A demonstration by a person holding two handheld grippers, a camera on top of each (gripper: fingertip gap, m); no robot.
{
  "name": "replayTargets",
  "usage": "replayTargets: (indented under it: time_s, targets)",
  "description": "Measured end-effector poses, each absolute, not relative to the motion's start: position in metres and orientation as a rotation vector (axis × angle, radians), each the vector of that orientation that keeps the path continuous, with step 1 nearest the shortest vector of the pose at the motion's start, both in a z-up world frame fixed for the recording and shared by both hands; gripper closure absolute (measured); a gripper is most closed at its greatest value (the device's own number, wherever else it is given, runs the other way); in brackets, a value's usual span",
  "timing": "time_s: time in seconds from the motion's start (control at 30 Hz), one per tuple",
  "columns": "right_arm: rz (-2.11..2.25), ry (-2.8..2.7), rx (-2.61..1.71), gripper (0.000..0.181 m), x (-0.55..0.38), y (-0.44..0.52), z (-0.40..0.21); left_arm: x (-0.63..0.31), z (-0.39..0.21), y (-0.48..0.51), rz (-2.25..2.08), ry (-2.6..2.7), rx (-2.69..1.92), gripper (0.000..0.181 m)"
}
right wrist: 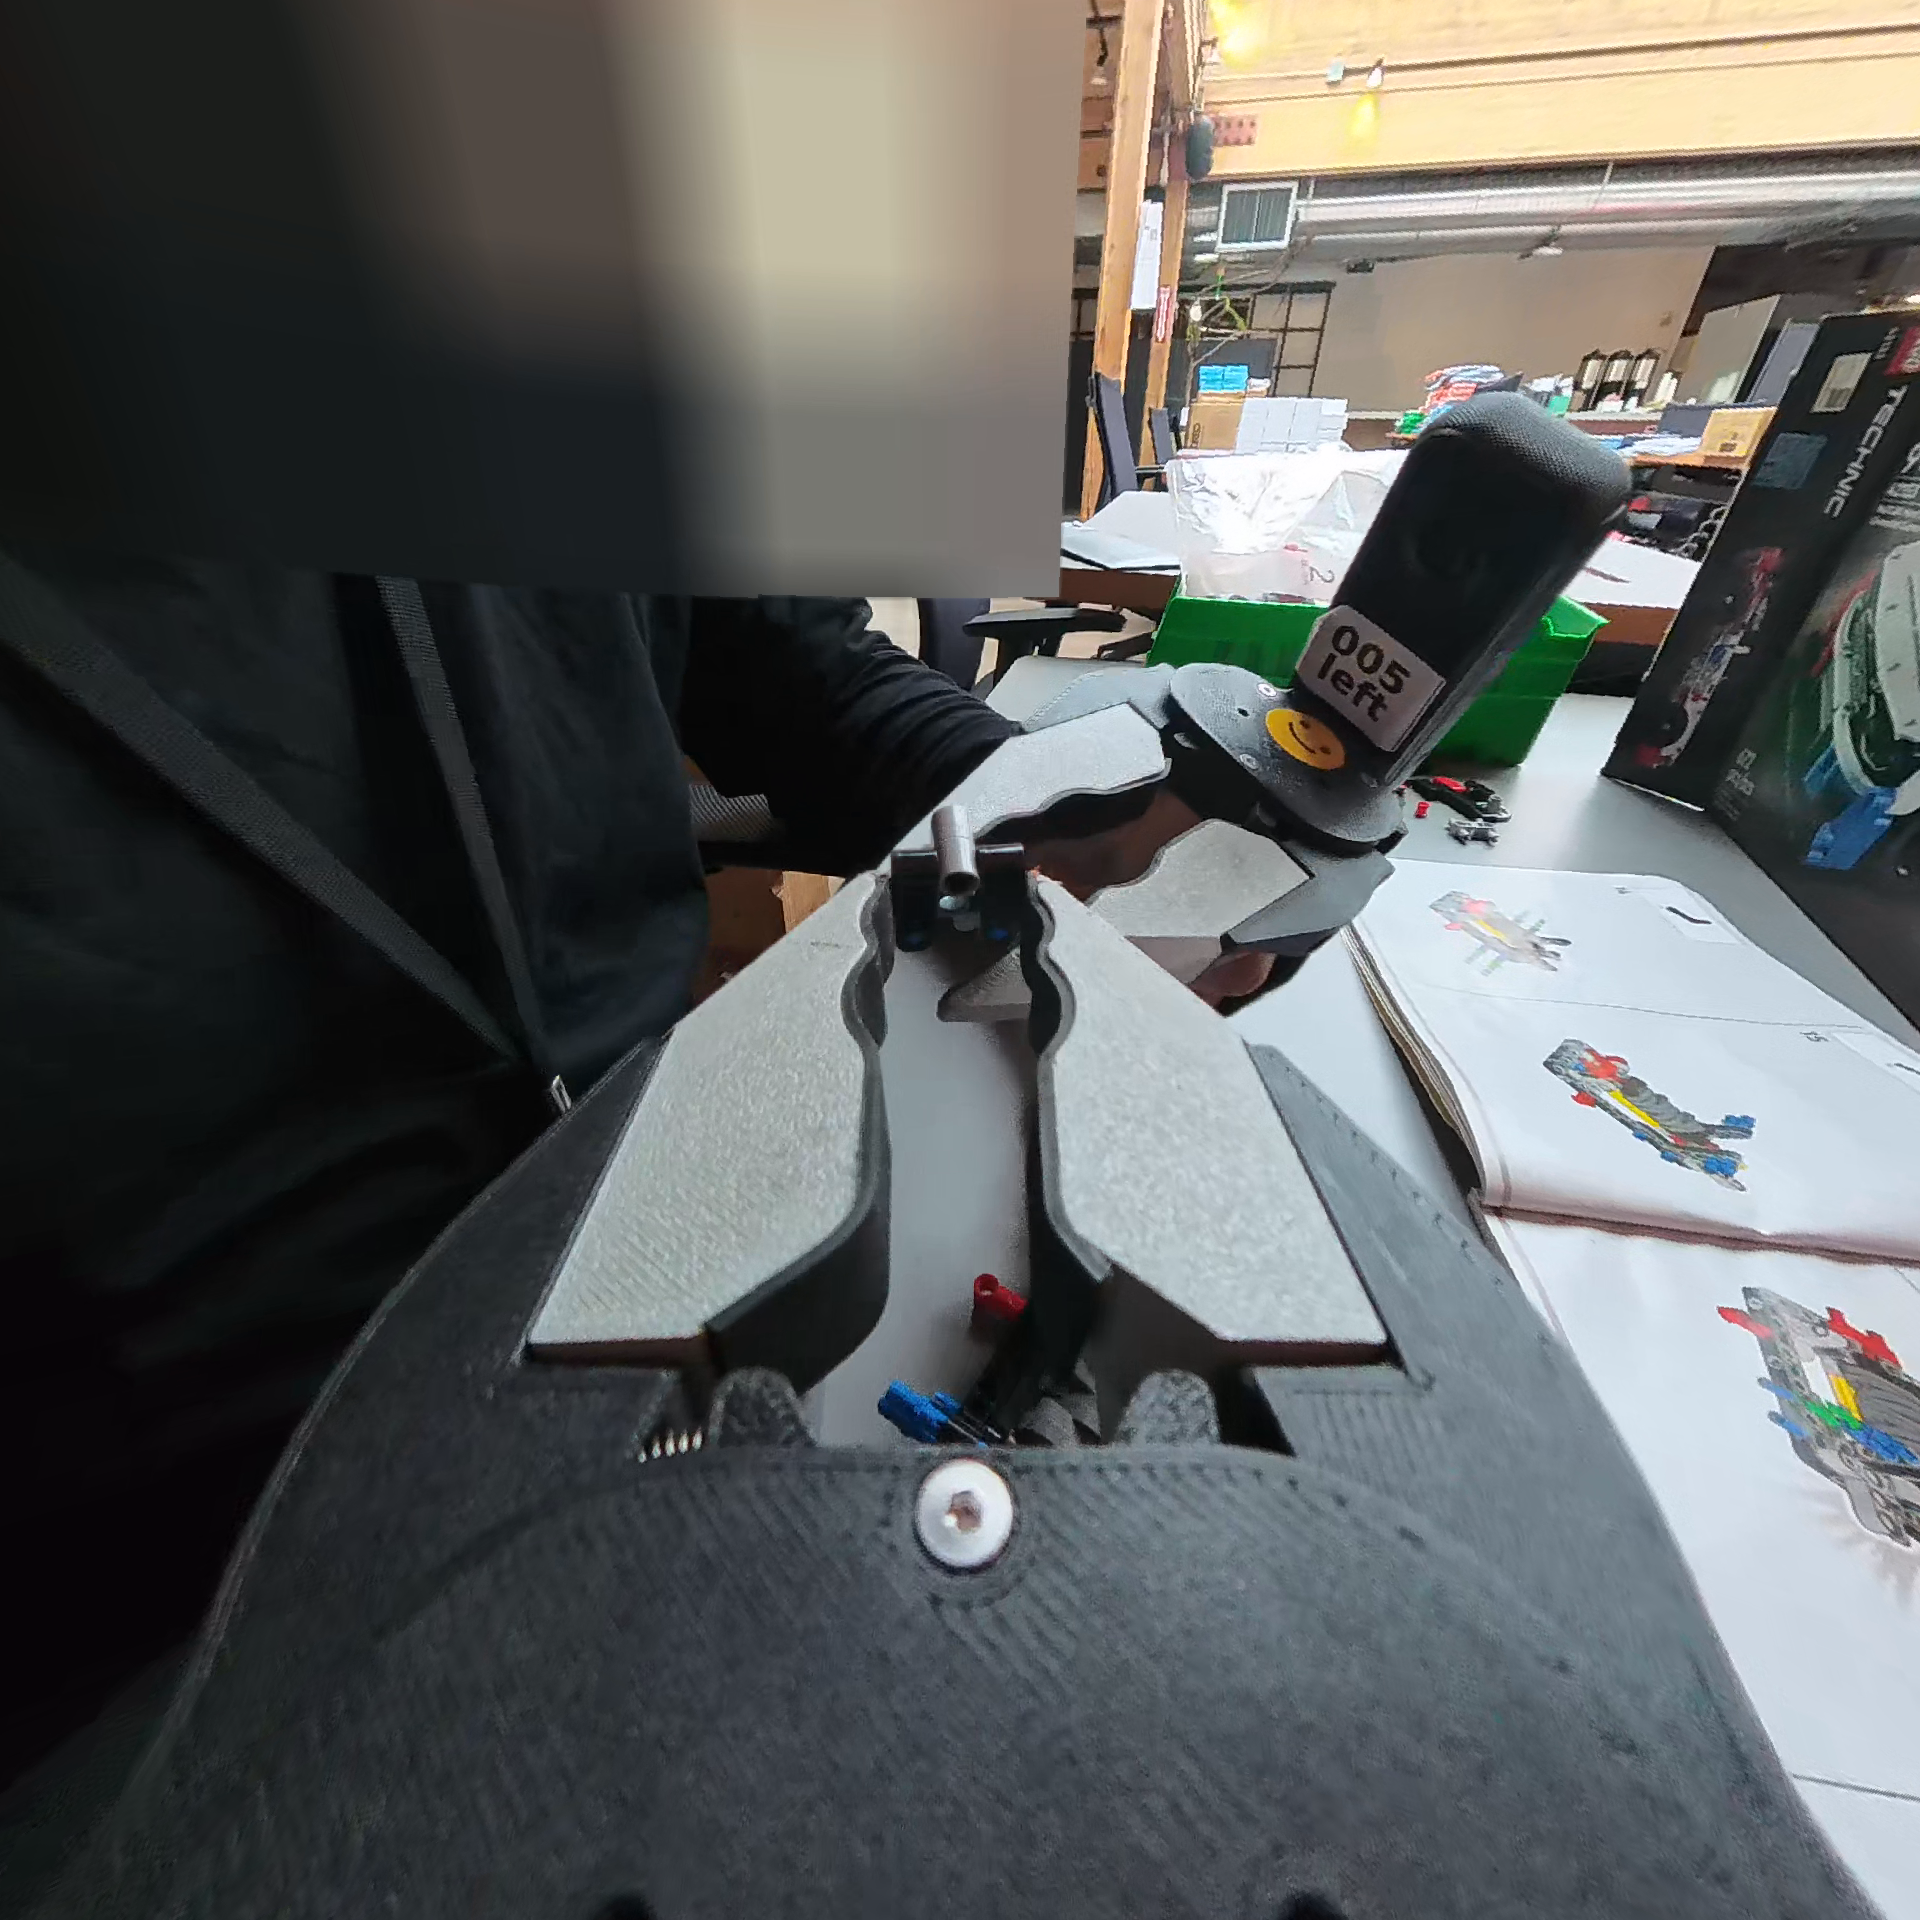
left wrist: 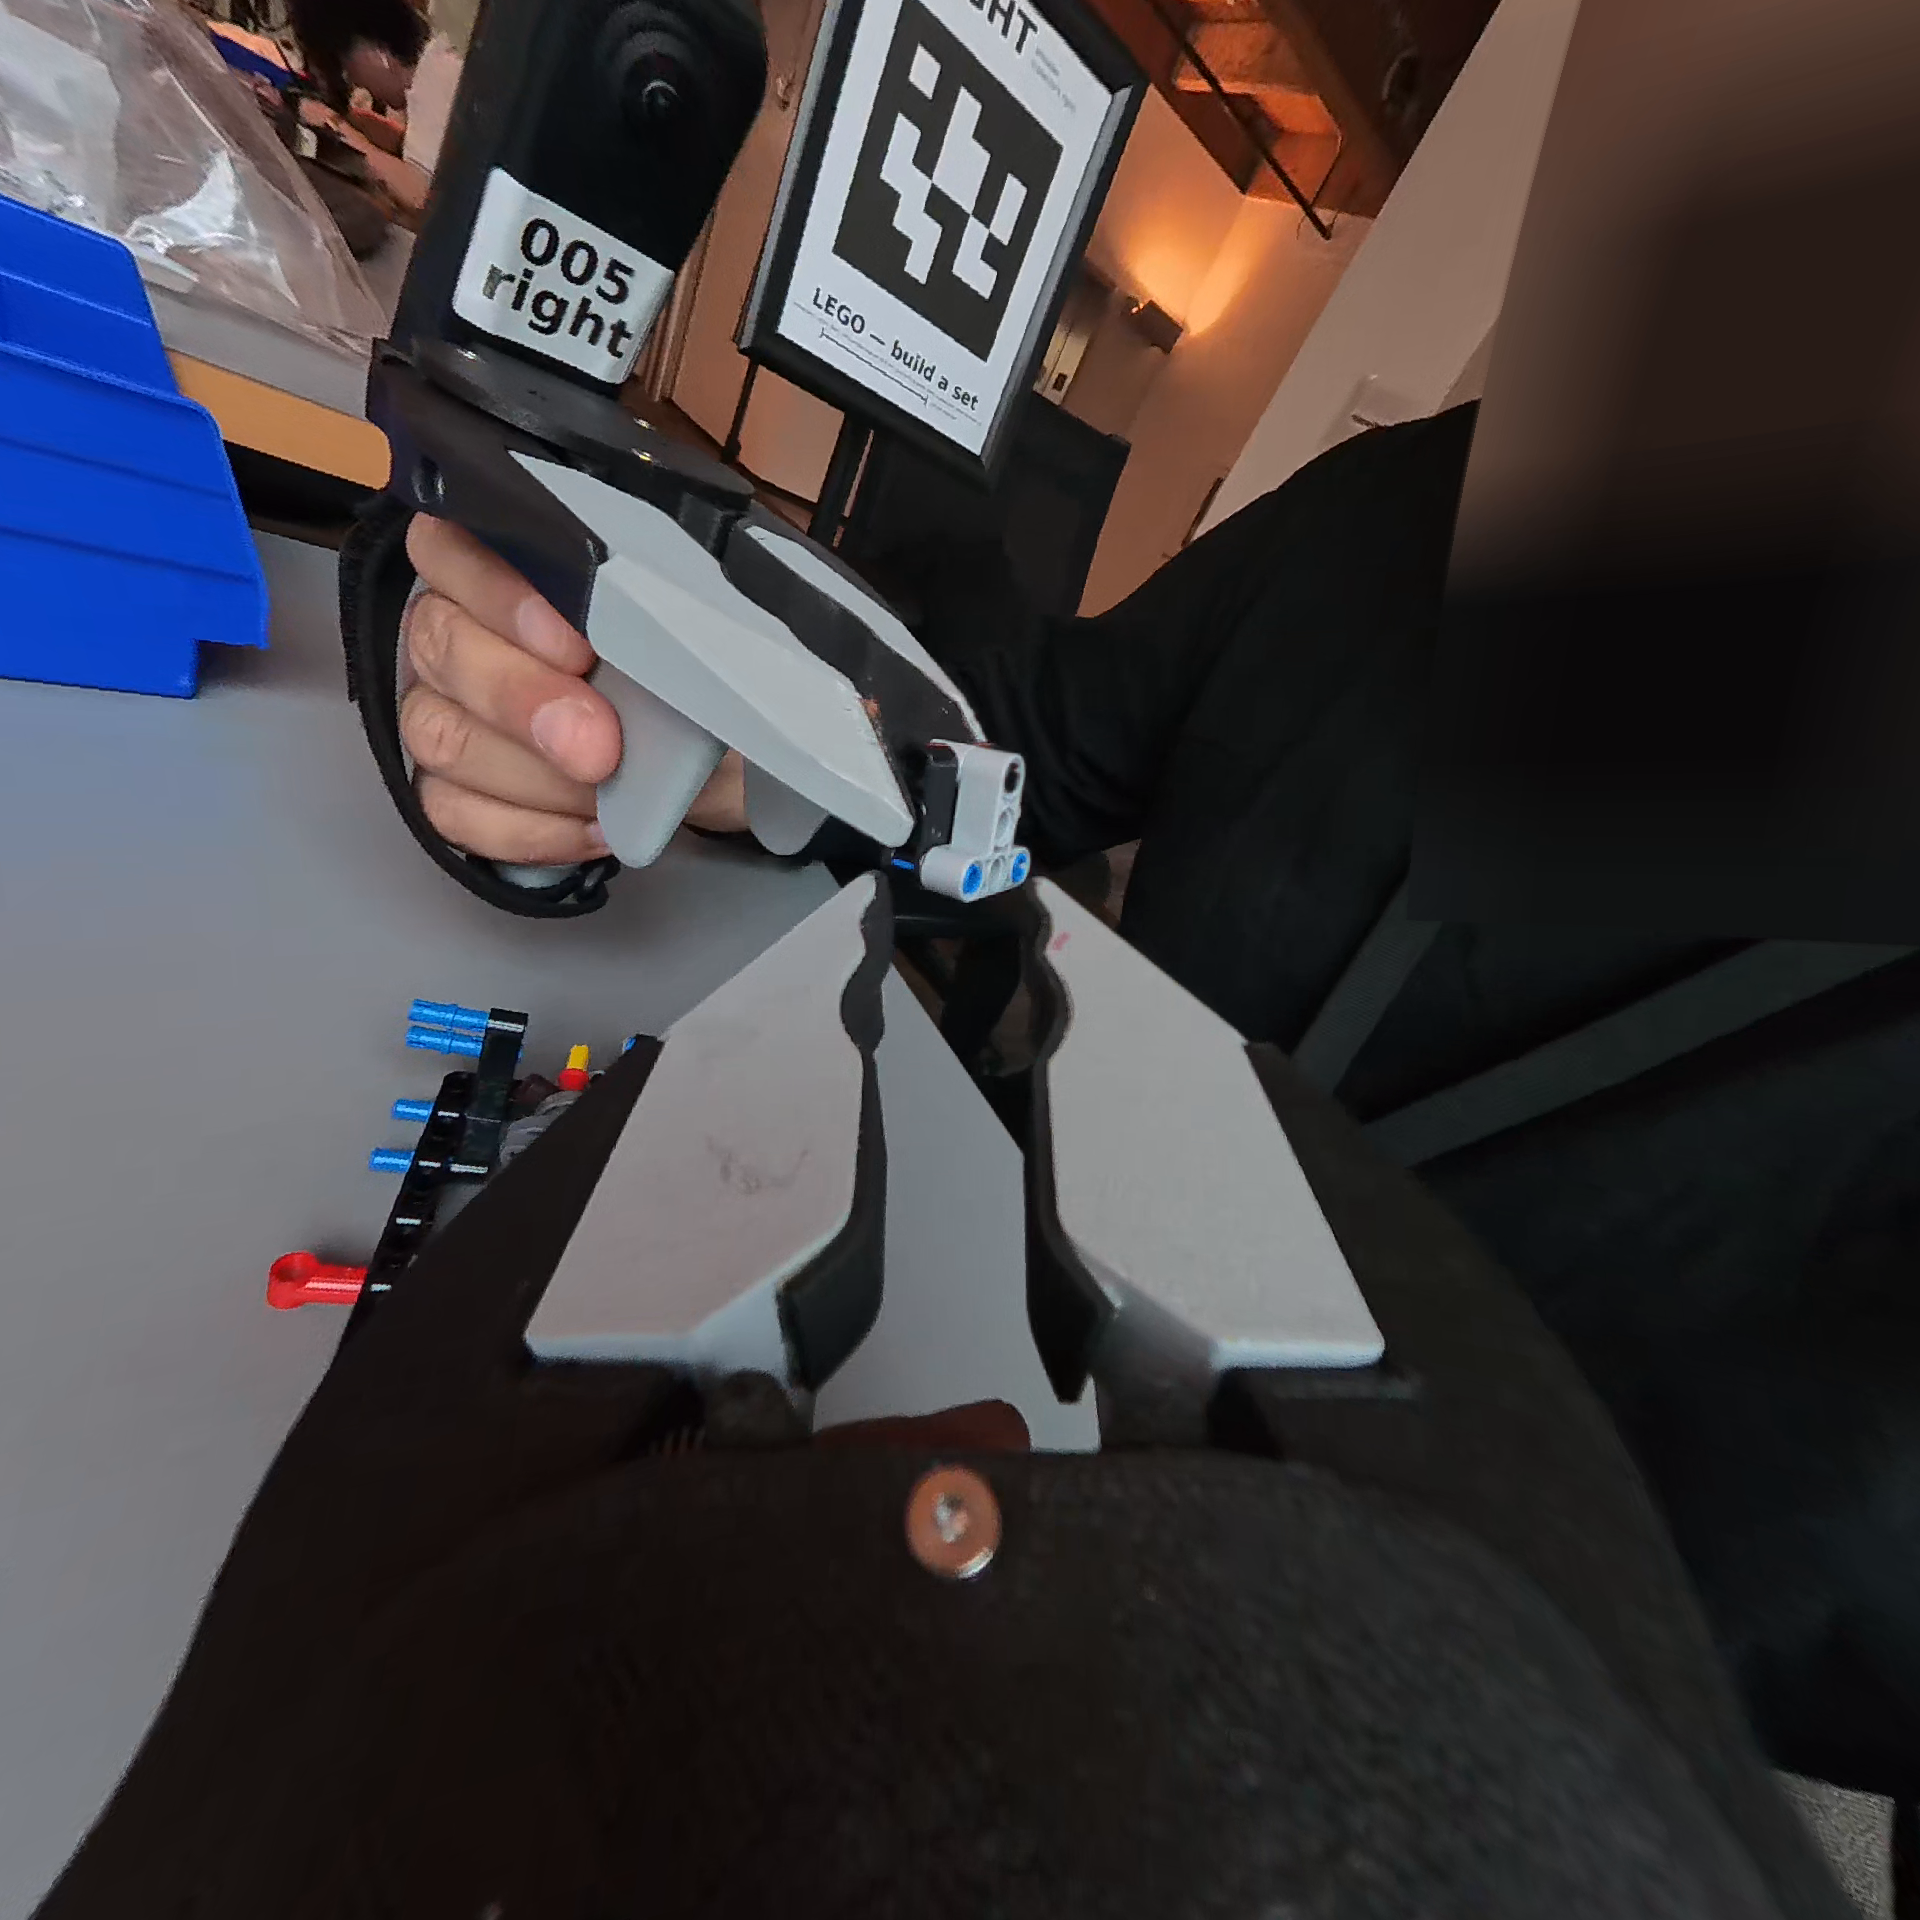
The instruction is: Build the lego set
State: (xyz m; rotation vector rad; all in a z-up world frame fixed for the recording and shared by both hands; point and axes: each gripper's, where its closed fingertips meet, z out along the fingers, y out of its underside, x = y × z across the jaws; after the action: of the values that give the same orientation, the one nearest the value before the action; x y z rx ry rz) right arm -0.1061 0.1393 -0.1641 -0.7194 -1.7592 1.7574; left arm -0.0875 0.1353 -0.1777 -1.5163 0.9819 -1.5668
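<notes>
Two grippers meet in mid-air above the grey table (left wrist: 156, 935). Right gripper (right wrist: 956, 920) is clamped on a small sub-assembly (right wrist: 951, 883): black block, light-grey L-shaped beam with blue pins in its holes, grey tube sticking up. Same piece from the left wrist view: sub-assembly (left wrist: 971, 821) sits at the right gripper's (left wrist: 925, 800) tips, just past the left gripper (left wrist: 956, 904). Left claw is part-open, fingers spread either side of the piece; can't tell if it's touching yet.

My read: handover or regrip. Close the left on the black block's flat sides, not on the tube or pins, and only release the right once the left is firm.

Orientation: L-beam's long arm runs near vertical, short arm along the bottom, pin holes face the left camera. Tube points up, tilted slightly.

Farther: partial build (left wrist: 457, 1132) on the table, black beam with blue pins and a red piece; open instruction booklet (right wrist: 1662, 1039); blue bin (left wrist: 104, 468).
</notes>
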Motion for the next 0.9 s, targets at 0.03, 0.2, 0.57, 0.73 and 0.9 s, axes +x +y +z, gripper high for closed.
replayTargets:
  time_s: [0.03,0.2,0.57,0.73,0.9]
  targets:
    - [1.75,-1.764,-0.72,0.16,-0.106,0.139,-0.165,-0.088,-0.178,0.135,-1.562,0.986,-1.515,0.16]
    - [1.712,-1.788,-0.712,0.16,-0.101,0.141,-0.17,-0.089,-0.174,0.133,-1.708,0.933,-1.473,0.161]
    - [1.556,-1.818,-0.68,0.161,-0.1,0.145,-0.174,-0.092,-0.174,0.137,-1.793,0.879,-1.493,0.165]
    - [1.31,-1.925,-0.64,0.161,-0.099,0.141,-0.182,-0.092,-0.177,0.137,-1.771,0.9,-1.511,0.158]
    - [1.172,-1.986,-0.614,0.161,-0.103,0.137,-0.188,-0.085,-0.183,0.127,-1.768,0.974,-1.531,0.16]
